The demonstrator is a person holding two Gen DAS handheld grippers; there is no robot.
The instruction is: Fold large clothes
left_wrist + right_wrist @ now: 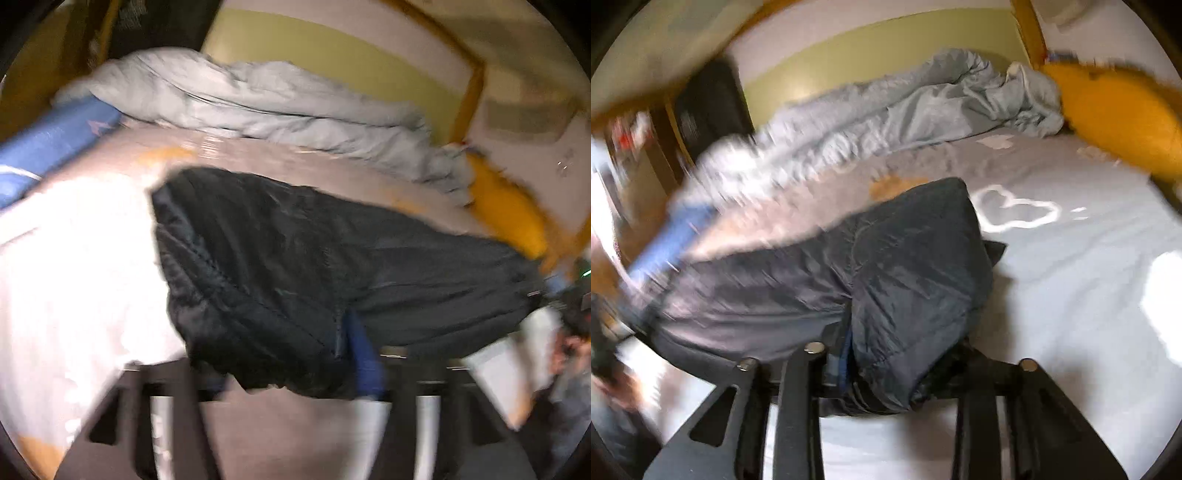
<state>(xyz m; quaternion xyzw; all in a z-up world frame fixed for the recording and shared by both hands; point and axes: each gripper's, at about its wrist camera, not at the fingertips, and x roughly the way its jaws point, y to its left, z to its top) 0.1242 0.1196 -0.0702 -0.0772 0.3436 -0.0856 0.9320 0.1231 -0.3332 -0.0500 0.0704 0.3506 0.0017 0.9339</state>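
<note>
While dark jacket [905, 266] drapes right claw [886, 373], jaws grip hem; left claw [291, 384] grip unclear.

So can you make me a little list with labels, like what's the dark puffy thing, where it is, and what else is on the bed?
main thing: dark quilted jacket, bunched up
where: on the grey bedsheet
left gripper: jacket's edge lies between its fingers; grip unclear in the blur
right gripper: jacket's near end sits between its fingers; grip unclear
behind the jacket: crumpled light blue duvet
at the corner: yellow pillow
sheet pattern: white heart outline
picture quality: blurred
</note>
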